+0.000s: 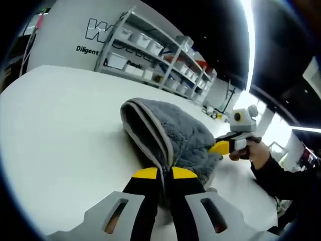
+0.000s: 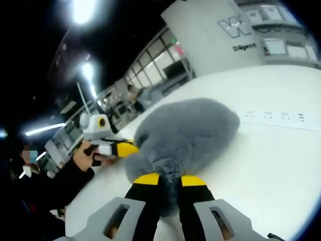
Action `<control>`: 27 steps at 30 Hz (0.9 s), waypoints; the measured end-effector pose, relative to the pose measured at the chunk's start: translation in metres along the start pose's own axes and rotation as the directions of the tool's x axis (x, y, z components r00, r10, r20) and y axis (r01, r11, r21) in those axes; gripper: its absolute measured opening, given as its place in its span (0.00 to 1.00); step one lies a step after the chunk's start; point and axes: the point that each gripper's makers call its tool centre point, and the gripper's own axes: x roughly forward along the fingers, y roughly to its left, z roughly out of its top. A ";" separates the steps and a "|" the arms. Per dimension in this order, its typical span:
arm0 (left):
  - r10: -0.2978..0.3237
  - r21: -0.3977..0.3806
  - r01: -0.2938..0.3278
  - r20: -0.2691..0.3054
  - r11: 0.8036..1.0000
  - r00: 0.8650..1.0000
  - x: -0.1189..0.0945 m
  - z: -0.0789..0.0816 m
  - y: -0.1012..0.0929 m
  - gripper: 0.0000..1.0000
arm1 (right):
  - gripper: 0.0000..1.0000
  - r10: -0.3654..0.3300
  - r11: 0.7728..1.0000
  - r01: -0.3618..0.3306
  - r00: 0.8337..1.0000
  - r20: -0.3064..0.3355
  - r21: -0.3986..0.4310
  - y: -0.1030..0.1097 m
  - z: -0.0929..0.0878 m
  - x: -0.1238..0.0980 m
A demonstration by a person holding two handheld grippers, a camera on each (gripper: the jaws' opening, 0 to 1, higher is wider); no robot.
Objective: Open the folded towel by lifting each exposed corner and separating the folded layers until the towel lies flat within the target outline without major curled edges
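Note:
A grey fluffy towel (image 1: 170, 133) with a pale trimmed edge lies bunched and folded on the white table (image 1: 60, 130). My left gripper (image 1: 165, 173) is shut on the towel's near edge, with the trim running between its yellow-tipped jaws. My right gripper (image 1: 223, 147), held by a hand, comes in from the right and grips the towel's far side. In the right gripper view the towel (image 2: 190, 128) bulges as a rounded heap, and my right gripper (image 2: 170, 179) is shut on its near fold. The left gripper (image 2: 120, 147) pinches the towel's left end there.
Metal shelves with white bins (image 1: 150, 50) stand behind the table, beside a white wall with dark lettering (image 1: 95, 35). A row of sockets (image 2: 273, 115) is set into the tabletop right of the towel. The person's dark sleeve (image 1: 281, 175) reaches over the table's right side.

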 end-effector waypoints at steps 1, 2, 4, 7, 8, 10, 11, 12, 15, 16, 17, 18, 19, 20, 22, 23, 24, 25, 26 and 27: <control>0.000 -0.009 0.000 0.000 1.000 1.000 -0.001 -0.001 -0.001 0.06 | 0.07 0.001 1.000 -0.001 1.000 0.000 0.000 0.000 0.000 0.000; -0.001 -0.036 0.001 -0.007 0.999 1.000 -0.002 -0.002 -0.001 0.06 | 0.07 0.002 1.000 -0.002 1.000 0.000 0.000 0.001 -0.001 -0.001; -0.006 -0.064 0.005 -0.020 0.998 1.000 -0.005 -0.004 -0.003 0.06 | 0.07 0.005 1.000 -0.005 1.000 -0.002 -0.003 0.003 -0.002 -0.001; -0.008 -0.068 0.006 -0.031 0.998 0.999 -0.010 -0.007 -0.007 0.06 | 0.07 0.010 1.000 -0.010 1.000 -0.006 -0.006 0.006 -0.005 -0.002; -0.008 -0.068 0.006 -0.034 0.998 0.999 -0.011 -0.009 -0.008 0.06 | 0.07 0.010 1.000 -0.010 1.000 -0.007 -0.010 0.008 -0.006 -0.002; -0.007 -0.062 0.005 -0.039 0.998 0.999 -0.013 -0.011 -0.011 0.06 | 0.07 0.010 1.000 -0.010 1.000 -0.009 -0.016 0.011 -0.008 -0.004; -0.006 -0.056 0.004 -0.042 0.998 0.999 -0.015 -0.012 -0.013 0.06 | 0.07 0.010 1.000 -0.011 1.000 -0.010 -0.019 0.012 -0.008 -0.004; -0.003 -0.044 0.001 -0.047 0.999 0.999 -0.015 -0.013 -0.014 0.05 | 0.07 0.010 1.000 -0.010 1.000 -0.010 -0.021 0.013 -0.009 -0.005; 0.010 -0.006 -0.011 -0.056 1.000 0.998 -0.017 -0.015 -0.018 0.05 | 0.07 -0.001 0.999 0.001 1.000 -0.004 -0.035 0.017 -0.012 -0.008; 0.014 0.002 -0.014 -0.059 1.000 0.998 -0.018 -0.015 -0.019 0.05 | 0.07 -0.006 0.999 0.006 1.000 -0.003 -0.042 0.018 -0.013 -0.008; 0.016 0.010 -0.015 -0.062 1.000 0.998 -0.018 -0.016 -0.021 0.05 | 0.07 -0.010 0.999 0.010 1.000 -0.004 -0.046 0.019 -0.014 -0.009; 0.017 0.015 -0.016 -0.066 1.000 0.998 -0.019 -0.016 -0.022 0.05 | 0.07 -0.013 0.999 0.013 1.000 -0.004 -0.049 0.020 -0.014 -0.010; 0.019 0.023 -0.017 -0.072 1.000 0.997 -0.021 -0.018 -0.024 0.05 | 0.07 -0.015 0.999 0.015 1.000 -0.004 -0.052 0.021 -0.015 -0.011; 0.020 0.025 -0.018 -0.073 1.000 0.997 -0.022 -0.019 -0.025 0.05 | 0.07 -0.016 0.998 0.015 1.000 -0.003 -0.054 0.023 -0.017 -0.012; 0.017 0.023 -0.015 -0.076 1.000 0.997 -0.024 -0.022 -0.028 0.06 | 0.07 -0.018 0.998 0.018 1.000 0.002 -0.067 0.027 -0.023 -0.015; 0.015 0.026 -0.013 -0.078 1.000 0.997 -0.025 -0.023 -0.031 0.06 | 0.07 -0.017 0.998 0.017 1.000 0.003 -0.065 0.029 -0.025 -0.016; 0.014 0.030 -0.012 -0.080 0.999 0.997 -0.027 -0.024 -0.033 0.06 | 0.07 -0.016 0.998 0.016 1.000 0.004 -0.060 0.032 -0.028 -0.018; 0.014 0.035 -0.011 -0.079 0.999 0.997 -0.028 -0.025 -0.034 0.06 | 0.07 -0.015 0.998 0.015 1.000 0.004 -0.059 0.035 -0.030 -0.019; 0.013 0.036 -0.010 -0.078 0.999 0.997 -0.028 -0.025 -0.035 0.06 | 0.07 -0.015 0.998 0.015 1.000 0.005 -0.058 0.037 -0.031 -0.020; 0.011 0.038 -0.009 -0.076 0.999 0.997 -0.029 -0.025 -0.036 0.06 | 0.07 -0.015 0.998 0.015 1.000 0.006 -0.056 0.038 -0.032 -0.020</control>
